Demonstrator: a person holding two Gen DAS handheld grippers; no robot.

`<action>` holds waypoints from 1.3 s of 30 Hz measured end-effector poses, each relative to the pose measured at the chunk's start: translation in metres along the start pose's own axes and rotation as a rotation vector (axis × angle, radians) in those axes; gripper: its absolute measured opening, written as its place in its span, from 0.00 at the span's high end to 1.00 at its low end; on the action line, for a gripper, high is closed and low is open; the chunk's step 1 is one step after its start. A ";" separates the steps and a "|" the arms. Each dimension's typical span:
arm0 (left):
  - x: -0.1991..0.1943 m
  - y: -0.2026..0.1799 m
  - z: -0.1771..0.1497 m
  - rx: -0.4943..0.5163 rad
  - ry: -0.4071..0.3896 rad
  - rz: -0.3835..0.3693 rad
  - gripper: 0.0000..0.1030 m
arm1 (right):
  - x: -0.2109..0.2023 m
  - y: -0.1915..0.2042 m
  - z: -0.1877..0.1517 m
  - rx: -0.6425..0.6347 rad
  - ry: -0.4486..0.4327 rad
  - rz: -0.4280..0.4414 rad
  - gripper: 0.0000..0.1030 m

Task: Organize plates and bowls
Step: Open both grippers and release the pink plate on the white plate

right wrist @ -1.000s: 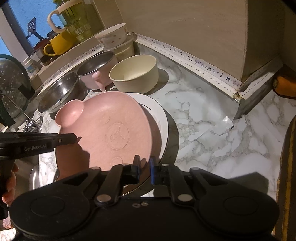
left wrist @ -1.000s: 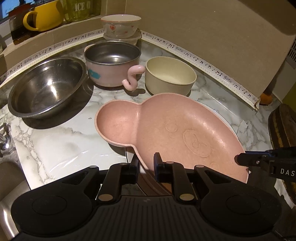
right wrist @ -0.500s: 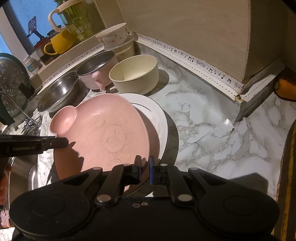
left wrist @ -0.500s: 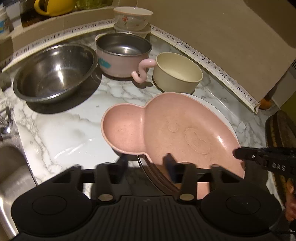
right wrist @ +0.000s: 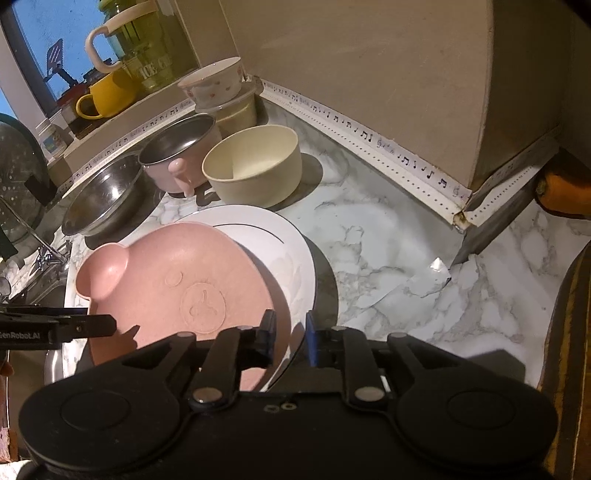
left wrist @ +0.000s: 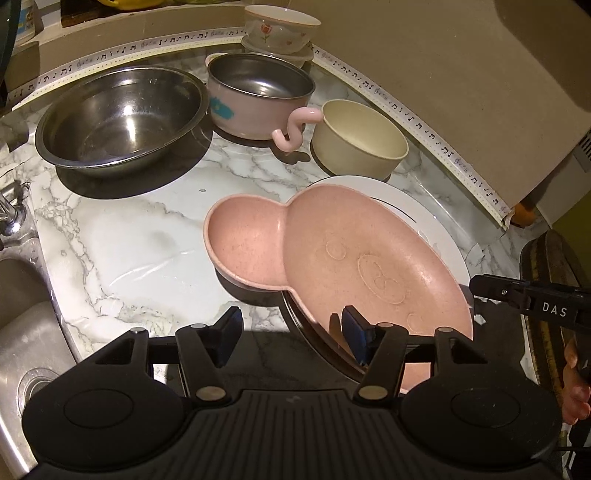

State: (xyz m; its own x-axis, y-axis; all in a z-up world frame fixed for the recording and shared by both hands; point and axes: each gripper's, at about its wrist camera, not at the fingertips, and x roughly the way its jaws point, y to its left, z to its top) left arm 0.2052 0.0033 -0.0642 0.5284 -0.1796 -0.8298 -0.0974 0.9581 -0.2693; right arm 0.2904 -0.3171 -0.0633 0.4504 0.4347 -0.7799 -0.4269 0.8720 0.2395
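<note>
A pink bear-shaped plate (left wrist: pixel 343 254) lies on a white plate (left wrist: pixel 424 221) on the marble counter; both show in the right wrist view, the pink plate (right wrist: pixel 177 291) on the white plate (right wrist: pixel 273 240). My left gripper (left wrist: pixel 291 332) is open at the plates' near edge, holding nothing. My right gripper (right wrist: pixel 290 332) is open a little, its jaws astride the plates' near rim without gripping. A cream bowl (left wrist: pixel 360 136), a pink steel-lined handled bowl (left wrist: pixel 258 99) and a steel bowl (left wrist: pixel 122 118) stand behind.
A floral bowl (left wrist: pixel 280 31) sits stacked on containers in the corner. A sink (left wrist: pixel 22 332) lies at the left. A yellow mug (right wrist: pixel 107 94) and a green pitcher (right wrist: pixel 147 44) stand on the window ledge. A dark wooden board (right wrist: pixel 569 332) lies at the right.
My left gripper has opened wide, let go of the pink plate and pulled back. My right gripper has opened slightly. The pink plate now rests lower on the white plate.
</note>
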 end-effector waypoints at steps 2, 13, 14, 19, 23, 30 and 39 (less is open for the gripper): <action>0.004 -0.001 -0.001 0.004 0.011 0.002 0.43 | -0.001 -0.001 -0.001 0.001 -0.001 0.001 0.77; 0.011 0.001 0.001 -0.042 0.022 -0.007 0.43 | -0.002 -0.005 -0.002 0.000 -0.009 -0.021 0.44; 0.013 0.001 0.002 -0.046 0.023 -0.008 0.43 | 0.000 -0.005 -0.001 -0.004 -0.008 -0.020 0.42; 0.020 -0.005 0.004 -0.048 0.028 -0.029 0.43 | 0.012 -0.005 0.004 0.015 0.016 -0.004 0.42; 0.027 -0.009 0.005 -0.047 0.045 -0.026 0.45 | 0.026 -0.008 0.006 0.041 0.049 0.010 0.43; 0.032 -0.015 0.005 -0.044 0.044 -0.042 0.62 | 0.038 -0.012 0.006 0.077 0.091 0.057 0.62; 0.022 -0.004 -0.003 -0.068 0.063 -0.043 0.64 | 0.034 -0.003 0.000 0.055 0.102 0.063 0.69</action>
State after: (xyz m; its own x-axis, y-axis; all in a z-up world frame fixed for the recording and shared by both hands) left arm 0.2148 -0.0053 -0.0825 0.4794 -0.2356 -0.8454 -0.1341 0.9323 -0.3359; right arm 0.3068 -0.3047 -0.0902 0.3406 0.4662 -0.8165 -0.4073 0.8558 0.3188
